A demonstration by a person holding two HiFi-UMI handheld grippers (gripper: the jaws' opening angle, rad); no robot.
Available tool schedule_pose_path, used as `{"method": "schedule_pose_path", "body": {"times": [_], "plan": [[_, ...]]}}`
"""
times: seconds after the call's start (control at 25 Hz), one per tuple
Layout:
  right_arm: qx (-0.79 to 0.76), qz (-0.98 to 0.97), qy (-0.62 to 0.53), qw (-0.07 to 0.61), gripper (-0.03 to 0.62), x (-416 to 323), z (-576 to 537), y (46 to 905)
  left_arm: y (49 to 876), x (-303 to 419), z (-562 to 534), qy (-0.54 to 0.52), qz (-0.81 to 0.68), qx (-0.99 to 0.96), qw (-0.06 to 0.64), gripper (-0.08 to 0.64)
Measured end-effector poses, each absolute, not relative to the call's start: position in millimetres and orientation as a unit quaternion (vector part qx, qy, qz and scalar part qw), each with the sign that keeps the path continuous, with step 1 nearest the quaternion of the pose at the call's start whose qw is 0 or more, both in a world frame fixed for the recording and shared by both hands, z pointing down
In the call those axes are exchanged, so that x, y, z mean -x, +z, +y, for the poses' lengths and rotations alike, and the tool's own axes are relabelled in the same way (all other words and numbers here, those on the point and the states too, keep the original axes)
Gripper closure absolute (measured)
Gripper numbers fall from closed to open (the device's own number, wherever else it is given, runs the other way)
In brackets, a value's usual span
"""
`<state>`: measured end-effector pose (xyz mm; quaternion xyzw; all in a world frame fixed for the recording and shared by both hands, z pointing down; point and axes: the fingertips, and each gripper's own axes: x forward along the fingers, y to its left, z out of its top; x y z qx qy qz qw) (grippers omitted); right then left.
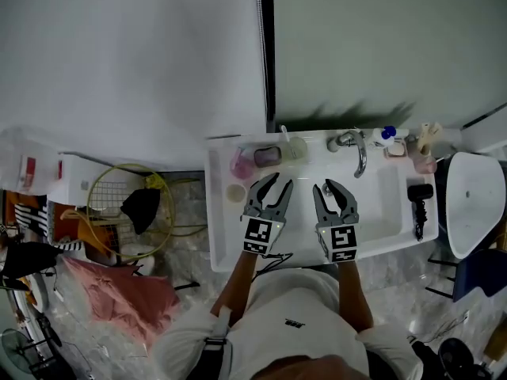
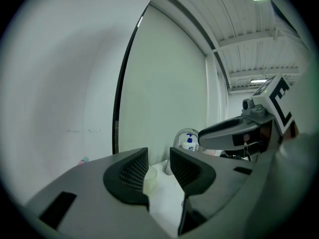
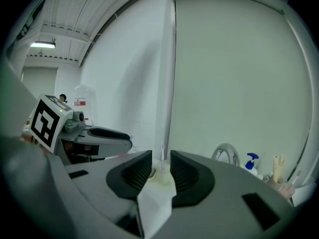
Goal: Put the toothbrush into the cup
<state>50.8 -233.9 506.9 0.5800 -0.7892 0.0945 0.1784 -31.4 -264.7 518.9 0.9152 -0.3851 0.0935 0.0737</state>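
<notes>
Well beyond the fingers (image 3: 130, 176), toothbrush (image 3: 162, 156).

White walls (image 1: 127, 54) back a white sink (image 1: 386, 206) over grey marbled floor (image 1: 188, 253).

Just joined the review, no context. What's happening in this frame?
A person stands at a white sink holding a gripper in each hand over the basin. The left gripper and the right gripper are both open and hold nothing. The toothbrush already stands upright in the pale cup on the back ledge, left of the faucet.
</notes>
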Motion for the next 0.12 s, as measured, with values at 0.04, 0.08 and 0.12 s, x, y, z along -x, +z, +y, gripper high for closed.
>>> {"method": "schedule_pose_path", "body": {"times": [0.04, 0.08, 0.12], "plan": [[-0.582, -0.789, 0.093, 0.175, 0.466, -50.7, -232.3, 504.7, 518.3, 32.0, -262.3, 0.095, -0.385, -0.915, 0.073, 0.426], [-0.584, -0.788, 0.092, 0.173, 0.466, -50.9, -230.7, 502.6, 517.7, 32.1, -260.1, 0.096, -0.384, -0.915, 0.073, 0.426], [-0.586, -0.787, 0.09, 0.17, 0.465, -51.3, -229.1, 500.6, 517.0, 32.1, -257.8, 0.096, -0.383, -0.916, 0.072, 0.426]]}}
